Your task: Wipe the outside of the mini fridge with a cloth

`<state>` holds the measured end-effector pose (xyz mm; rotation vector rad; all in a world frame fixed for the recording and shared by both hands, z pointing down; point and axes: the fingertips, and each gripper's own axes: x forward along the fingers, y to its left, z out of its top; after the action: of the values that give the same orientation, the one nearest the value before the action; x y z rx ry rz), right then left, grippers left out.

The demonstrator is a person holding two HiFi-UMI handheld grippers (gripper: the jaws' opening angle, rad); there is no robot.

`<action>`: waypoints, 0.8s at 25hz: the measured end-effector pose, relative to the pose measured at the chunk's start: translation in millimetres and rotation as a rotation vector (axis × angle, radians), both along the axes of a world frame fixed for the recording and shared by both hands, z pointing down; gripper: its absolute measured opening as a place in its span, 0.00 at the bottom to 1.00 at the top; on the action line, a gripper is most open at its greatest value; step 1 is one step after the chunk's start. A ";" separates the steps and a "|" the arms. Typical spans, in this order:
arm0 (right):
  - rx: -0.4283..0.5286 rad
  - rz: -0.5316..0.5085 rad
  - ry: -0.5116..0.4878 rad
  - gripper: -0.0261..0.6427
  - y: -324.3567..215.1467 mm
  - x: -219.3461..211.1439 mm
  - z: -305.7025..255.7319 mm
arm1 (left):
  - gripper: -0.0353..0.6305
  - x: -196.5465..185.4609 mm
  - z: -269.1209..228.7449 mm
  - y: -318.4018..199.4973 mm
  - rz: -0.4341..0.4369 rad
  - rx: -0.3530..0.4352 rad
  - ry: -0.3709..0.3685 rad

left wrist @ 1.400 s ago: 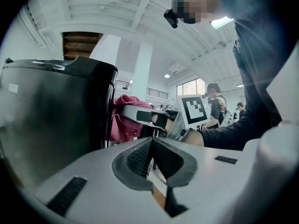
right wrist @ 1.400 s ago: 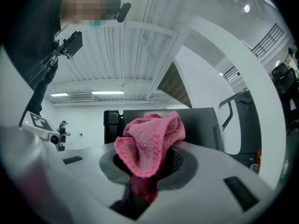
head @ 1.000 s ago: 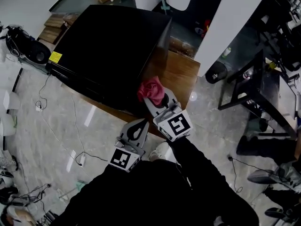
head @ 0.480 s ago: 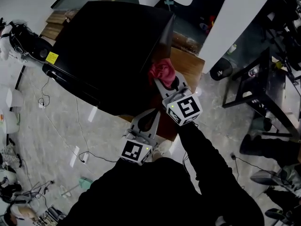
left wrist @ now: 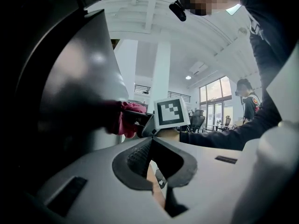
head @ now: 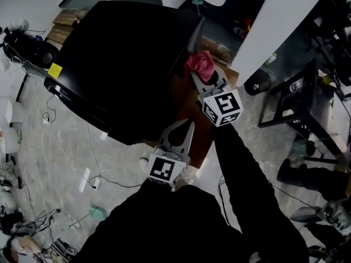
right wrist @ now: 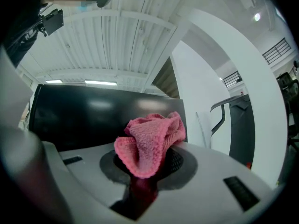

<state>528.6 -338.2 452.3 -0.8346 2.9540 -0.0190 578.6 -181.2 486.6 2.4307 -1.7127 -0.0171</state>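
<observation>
Black mini fridge [head: 126, 64] walls off the left, white pillar [head: 274, 26] stands near on the right, narrow lane of wooden table [head: 185, 100] between them, right gripper [head: 202, 76] with pink cloth [head: 200, 64] plugs its far end, left gripper [head: 188, 124] at the near end, open room above the fridge top

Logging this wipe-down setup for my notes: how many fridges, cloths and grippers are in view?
mini fridge: 1
pink cloth: 1
grippers: 2, the left gripper and the right gripper
Total: 4
</observation>
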 end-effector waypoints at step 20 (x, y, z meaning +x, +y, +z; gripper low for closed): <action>0.034 0.124 -0.021 0.18 9.3 64.6 -48.9 | 0.06 8.0 -35.8 34.2 0.083 0.035 -0.046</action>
<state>593.2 -328.9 403.4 -1.0050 2.8682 0.0284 586.5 -147.0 450.8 2.5444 -1.6421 0.0203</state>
